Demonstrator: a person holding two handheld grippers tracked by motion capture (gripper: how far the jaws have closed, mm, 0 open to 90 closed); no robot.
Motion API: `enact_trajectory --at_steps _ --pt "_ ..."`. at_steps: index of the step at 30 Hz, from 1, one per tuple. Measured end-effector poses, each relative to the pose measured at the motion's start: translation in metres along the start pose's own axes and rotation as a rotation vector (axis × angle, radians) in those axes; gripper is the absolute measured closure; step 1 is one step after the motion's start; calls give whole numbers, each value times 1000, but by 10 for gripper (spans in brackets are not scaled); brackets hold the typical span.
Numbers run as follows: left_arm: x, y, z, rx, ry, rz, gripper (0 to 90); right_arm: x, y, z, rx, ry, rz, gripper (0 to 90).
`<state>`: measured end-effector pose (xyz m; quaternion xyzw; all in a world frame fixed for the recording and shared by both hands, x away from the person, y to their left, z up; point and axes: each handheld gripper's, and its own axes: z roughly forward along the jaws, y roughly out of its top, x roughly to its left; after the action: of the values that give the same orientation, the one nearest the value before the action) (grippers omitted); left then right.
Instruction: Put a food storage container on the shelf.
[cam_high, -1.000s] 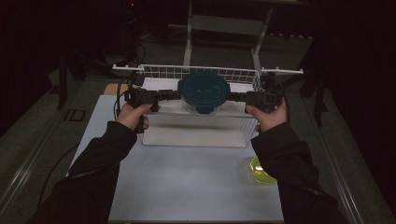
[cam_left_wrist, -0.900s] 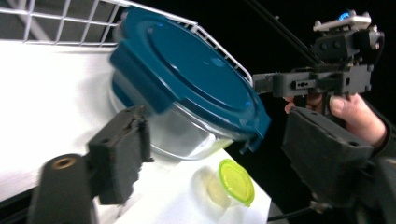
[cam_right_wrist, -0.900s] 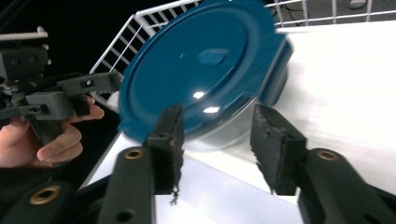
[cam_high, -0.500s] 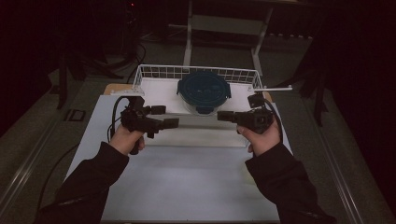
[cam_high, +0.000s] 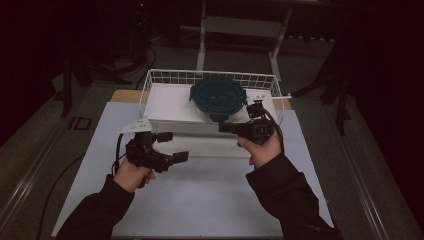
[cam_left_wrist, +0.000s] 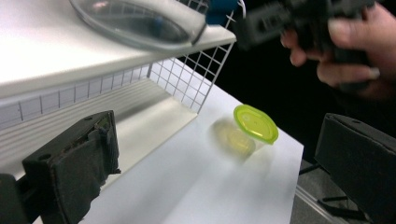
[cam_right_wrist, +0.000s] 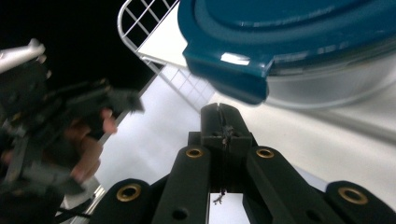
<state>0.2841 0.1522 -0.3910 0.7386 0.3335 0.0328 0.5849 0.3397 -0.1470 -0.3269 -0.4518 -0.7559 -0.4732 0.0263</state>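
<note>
Before basket (cam_high: 150, 80) — grippers (cam_high: 170, 146) apart

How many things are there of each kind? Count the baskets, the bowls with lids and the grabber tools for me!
Wire baskets: 1, the white wire basket
Round containers with a blue lid: 1, the blue-lidded container
Small cups with a green lid: 1, the green-lidded cup
Grabber tools: 2, the left gripper and the right gripper
Total: 5

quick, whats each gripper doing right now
left gripper: jaws open, just widened, nothing between them
right gripper: jaws shut, just closed, holding nothing
</note>
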Motion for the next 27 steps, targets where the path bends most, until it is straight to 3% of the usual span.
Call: enact_trajectory --at_steps 3,10,27 --pt "-3 -6 0 6 1 11 0 -2 5 6 -1 -17 10 900" --pt "0 -20 2 2 -14 -15 0 -4 11 13 -3 -24 13 899" --pt "-4 -38 4 21 -28 0 0 -13 26 16 -33 -79 39 896"
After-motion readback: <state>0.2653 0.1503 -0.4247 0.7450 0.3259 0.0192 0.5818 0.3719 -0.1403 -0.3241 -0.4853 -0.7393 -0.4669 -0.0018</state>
